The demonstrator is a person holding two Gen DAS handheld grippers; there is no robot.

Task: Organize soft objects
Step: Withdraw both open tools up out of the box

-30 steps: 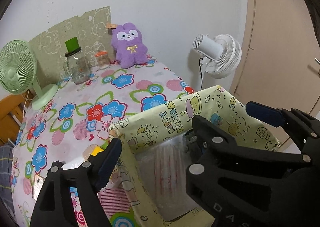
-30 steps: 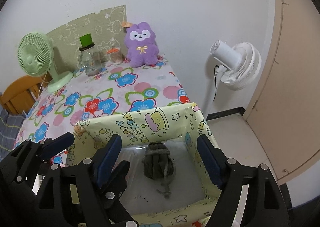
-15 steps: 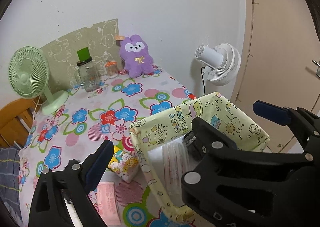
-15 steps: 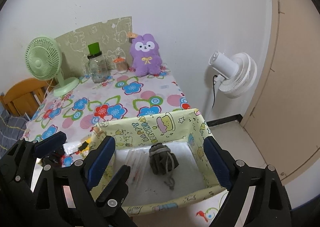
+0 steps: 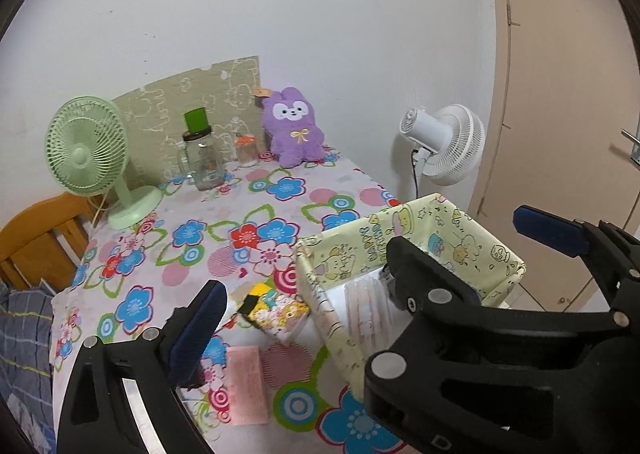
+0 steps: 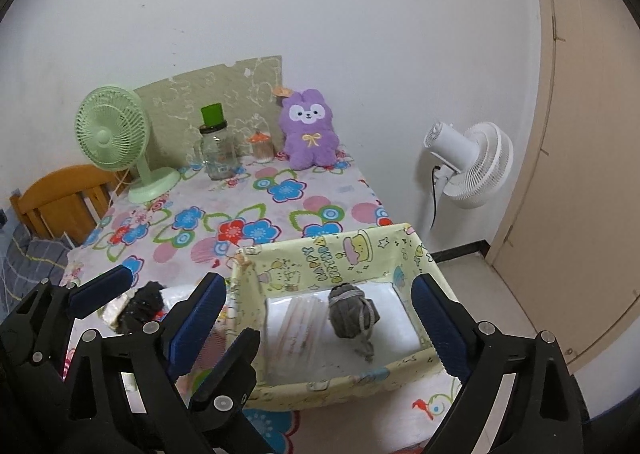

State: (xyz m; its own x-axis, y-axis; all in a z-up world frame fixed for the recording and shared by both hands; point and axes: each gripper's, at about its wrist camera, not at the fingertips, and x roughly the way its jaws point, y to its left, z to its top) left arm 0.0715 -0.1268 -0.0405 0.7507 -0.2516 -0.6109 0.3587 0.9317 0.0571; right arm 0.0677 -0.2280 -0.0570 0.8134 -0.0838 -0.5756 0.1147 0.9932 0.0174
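A yellow cartoon-print fabric box [image 6: 336,254] stands at the table's near right corner, also in the left wrist view [image 5: 440,230]. Inside lie a grey rolled sock bundle [image 6: 352,312] and a clear packet with pink stripes [image 6: 298,324]. My right gripper [image 6: 320,318] is open and empty above the box. My left gripper [image 5: 368,278] is open and empty above the box's left side. Left of the box lie a cartoon tissue pack [image 5: 278,312], a pink cloth [image 5: 246,388] and a dark soft item [image 6: 142,306]. A purple plush bunny [image 6: 310,130] sits at the back.
The table has a flowered cloth [image 6: 248,210]. At the back stand a green desk fan [image 6: 116,134], a glass jar with a green lid [image 6: 216,150] and a small orange-lidded jar [image 6: 262,148]. A white floor fan [image 6: 468,162] stands right of the table, a wooden chair [image 6: 60,202] left.
Both grippers have pulled back and risen from the box, so more of the table shows. The tissue pack, pink cloth and dark item have come into view. Both stay open.
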